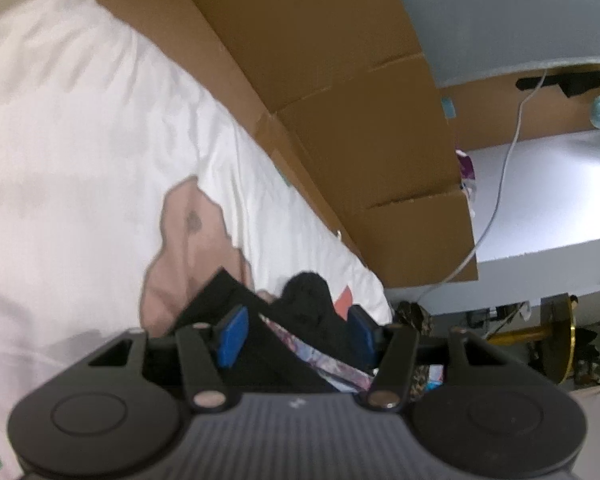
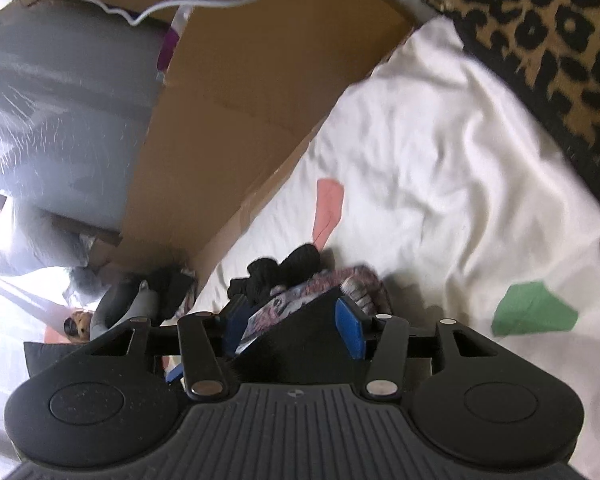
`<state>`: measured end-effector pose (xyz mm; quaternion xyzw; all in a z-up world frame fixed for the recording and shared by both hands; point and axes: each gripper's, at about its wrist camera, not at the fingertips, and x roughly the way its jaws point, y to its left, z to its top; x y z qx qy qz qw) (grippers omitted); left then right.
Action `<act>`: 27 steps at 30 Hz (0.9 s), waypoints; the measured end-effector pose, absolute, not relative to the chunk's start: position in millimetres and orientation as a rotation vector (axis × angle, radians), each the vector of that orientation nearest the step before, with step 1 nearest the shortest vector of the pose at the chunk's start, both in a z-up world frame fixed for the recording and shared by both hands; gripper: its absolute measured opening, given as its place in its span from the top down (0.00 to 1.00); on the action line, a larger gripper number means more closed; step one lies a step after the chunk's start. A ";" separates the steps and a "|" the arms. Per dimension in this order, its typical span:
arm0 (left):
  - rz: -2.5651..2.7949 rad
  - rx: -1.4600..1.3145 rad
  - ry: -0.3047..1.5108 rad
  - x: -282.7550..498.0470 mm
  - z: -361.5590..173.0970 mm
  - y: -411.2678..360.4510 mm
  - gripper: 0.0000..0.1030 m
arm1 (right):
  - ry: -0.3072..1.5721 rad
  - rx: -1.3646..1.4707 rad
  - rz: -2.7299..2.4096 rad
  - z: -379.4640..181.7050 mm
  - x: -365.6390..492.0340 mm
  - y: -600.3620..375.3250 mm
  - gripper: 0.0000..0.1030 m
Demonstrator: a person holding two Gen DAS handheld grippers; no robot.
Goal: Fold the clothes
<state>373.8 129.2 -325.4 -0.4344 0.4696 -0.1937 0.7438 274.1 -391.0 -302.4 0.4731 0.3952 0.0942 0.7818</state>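
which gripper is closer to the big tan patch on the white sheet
Left. The tan patch lies just ahead of the left gripper, by its left finger. The right gripper faces a salmon patch and a green patch, no tan one.

Right hand-held gripper (image 2: 296,330) with blue pads straddling black patterned garment (image 2: 300,320), white sheet (image 2: 440,160), cardboard (image 2: 240,100), leopard-print fabric (image 2: 540,32)

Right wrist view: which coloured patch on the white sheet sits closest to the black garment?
The pink patch: its lower tip nearly meets the black garment. The green patch lies far right.
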 end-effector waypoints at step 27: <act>-0.422 -0.314 0.951 354.1 -314.8 92.7 0.96 | 0.872 0.489 0.128 -285.3 279.9 -349.1 0.97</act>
